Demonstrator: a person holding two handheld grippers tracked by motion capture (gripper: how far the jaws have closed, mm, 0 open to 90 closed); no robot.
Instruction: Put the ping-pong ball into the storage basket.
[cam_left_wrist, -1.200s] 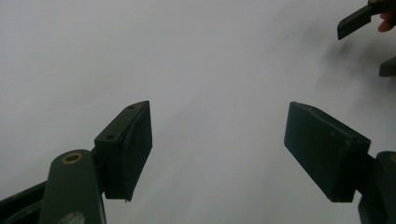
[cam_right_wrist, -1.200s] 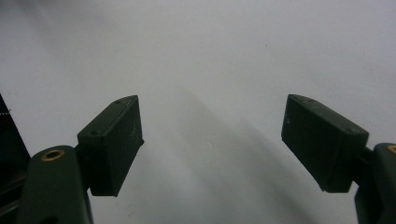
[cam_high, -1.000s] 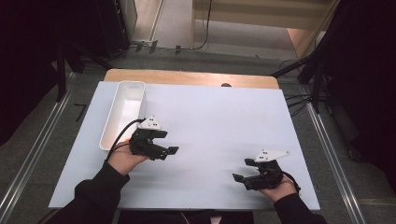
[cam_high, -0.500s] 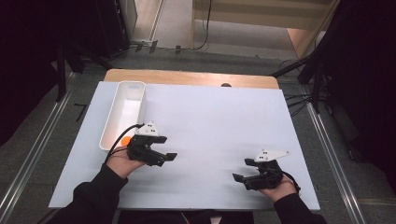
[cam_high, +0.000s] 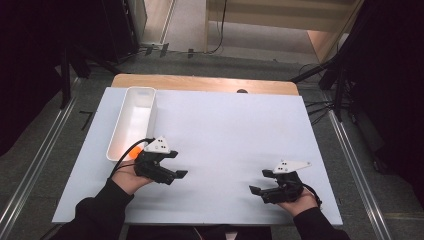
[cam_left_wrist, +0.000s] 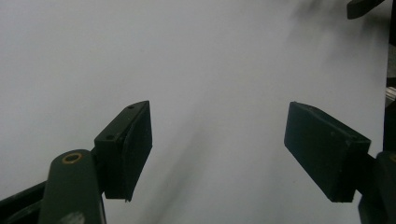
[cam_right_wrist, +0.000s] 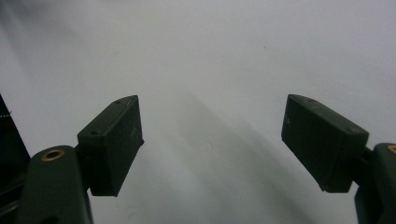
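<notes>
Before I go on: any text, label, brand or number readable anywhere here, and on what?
None: no readable writing on the white tray, the table sheet, the left gripper or the right gripper. The dark dots on the grippers' grey plates look like holes, not print.

An orange thing (cam_high: 134, 149) (too small to identify) sits half hidden behind the left claw (cam_high: 177, 175).
</notes>
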